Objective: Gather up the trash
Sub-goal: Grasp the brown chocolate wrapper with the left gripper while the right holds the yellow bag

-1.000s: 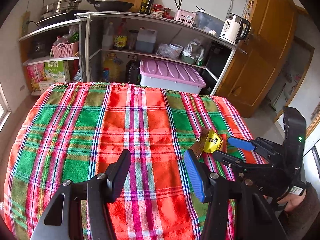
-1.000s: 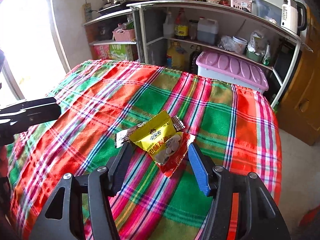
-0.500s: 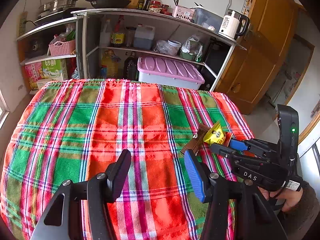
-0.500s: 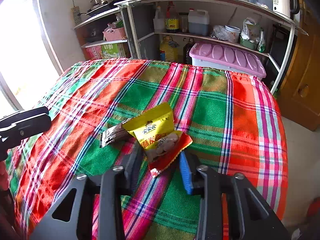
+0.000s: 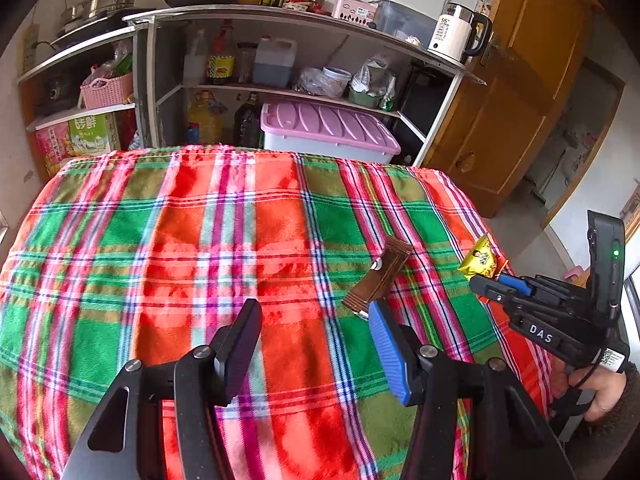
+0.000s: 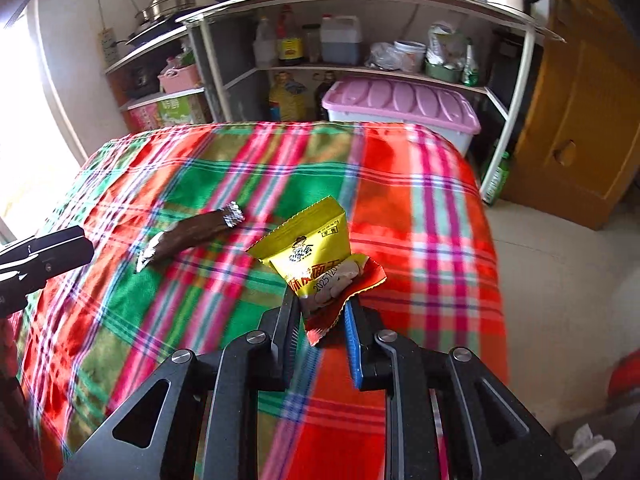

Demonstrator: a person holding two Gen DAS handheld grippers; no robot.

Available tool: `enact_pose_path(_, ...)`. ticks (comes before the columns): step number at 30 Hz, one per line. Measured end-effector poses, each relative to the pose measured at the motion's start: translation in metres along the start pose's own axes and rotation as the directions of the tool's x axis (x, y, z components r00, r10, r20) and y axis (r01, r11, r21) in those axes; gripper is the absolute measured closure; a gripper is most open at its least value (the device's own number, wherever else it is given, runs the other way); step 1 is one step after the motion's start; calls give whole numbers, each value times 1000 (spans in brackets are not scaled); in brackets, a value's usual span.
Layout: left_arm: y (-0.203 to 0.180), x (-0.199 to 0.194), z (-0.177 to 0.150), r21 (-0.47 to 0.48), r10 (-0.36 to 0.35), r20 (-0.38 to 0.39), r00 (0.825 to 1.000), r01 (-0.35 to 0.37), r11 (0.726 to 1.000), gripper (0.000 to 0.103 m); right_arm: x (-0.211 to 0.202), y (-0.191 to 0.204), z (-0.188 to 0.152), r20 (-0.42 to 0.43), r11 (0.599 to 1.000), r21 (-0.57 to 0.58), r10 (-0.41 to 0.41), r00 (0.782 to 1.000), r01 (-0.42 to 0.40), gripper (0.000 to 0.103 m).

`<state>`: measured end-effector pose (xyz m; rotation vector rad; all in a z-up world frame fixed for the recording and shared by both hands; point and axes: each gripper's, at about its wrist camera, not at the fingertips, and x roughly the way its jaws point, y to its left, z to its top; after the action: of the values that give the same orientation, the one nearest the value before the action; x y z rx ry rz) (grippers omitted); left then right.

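My right gripper (image 6: 320,308) is shut on a yellow and red snack wrapper (image 6: 316,256) and holds it above the plaid tablecloth (image 6: 200,168). The wrapper (image 5: 480,258) and right gripper (image 5: 496,284) also show at the right in the left wrist view. A brown wrapper (image 6: 192,236) lies flat on the cloth, left of the held one; in the left wrist view the brown wrapper (image 5: 378,278) lies just ahead of my blue fingertip. My left gripper (image 5: 316,328) is open and empty above the cloth (image 5: 160,240).
Behind the table stands a metal shelf unit (image 5: 280,16) with bottles, pans and a kettle (image 5: 456,32). A pink-lidded storage box (image 5: 324,128) sits under it. A wooden door (image 5: 532,92) is at the right. The table's right edge drops to a grey floor (image 6: 552,280).
My right gripper closed on the yellow and red wrapper and lifted it off the cloth toward the table's right edge. The brown wrapper stayed on the cloth. My left gripper stayed open.
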<state>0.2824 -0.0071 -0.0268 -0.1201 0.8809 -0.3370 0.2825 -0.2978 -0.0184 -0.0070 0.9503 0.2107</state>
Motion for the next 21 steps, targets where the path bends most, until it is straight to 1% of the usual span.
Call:
enact_pose_path(2,-4,5,1,12,6,-5,1000,-6,1000,48,-5,-8,-3,6,1000,15,-18,1000,18,82)
enact_pose_path(4,-15,12,3,54,8,0,1000,-8,999,46,-9,-13,-7,8,1000,22,-22,1000,22,82)
enact_pose_path(5,-21,15,4,81,10,-1,1000,-10,997,41,-10,-14,-8,10,1000,24,-18,1000,18,82)
enact_pose_path(6,-26,19,5,101,7,-4,1000,-7,995,39,-10,-14,-9,10,1000,21,-18,1000,18,82)
enact_pose_path(9,-39,29,10,126,1,-19,1000,2,992,38,-8,-15,-9,7,1000,26,-15,1000,15,82)
enact_pose_path(11,-44,34,13,137,13,-11,1000,-11,991,38,-7,-15,-8,7,1000,24,-14,1000,14,82)
enact_pose_path(15,-47,46,19,140,17,-25,1000,-13,990,39,-6,-13,-9,7,1000,17,-13,1000,13,82)
enact_pose_path(17,-50,51,18,153,21,-29,999,-16,988,39,-6,-13,-9,9,1000,18,-10,1000,9,82)
enact_pose_path(20,-55,57,17,163,10,-42,999,-3,987,39,-5,-12,-8,10,1000,18,-10,1000,10,82)
enact_pose_path(21,-58,61,16,177,23,-50,999,-14,984,41,-5,-11,-9,9,1000,16,-11,1000,11,82)
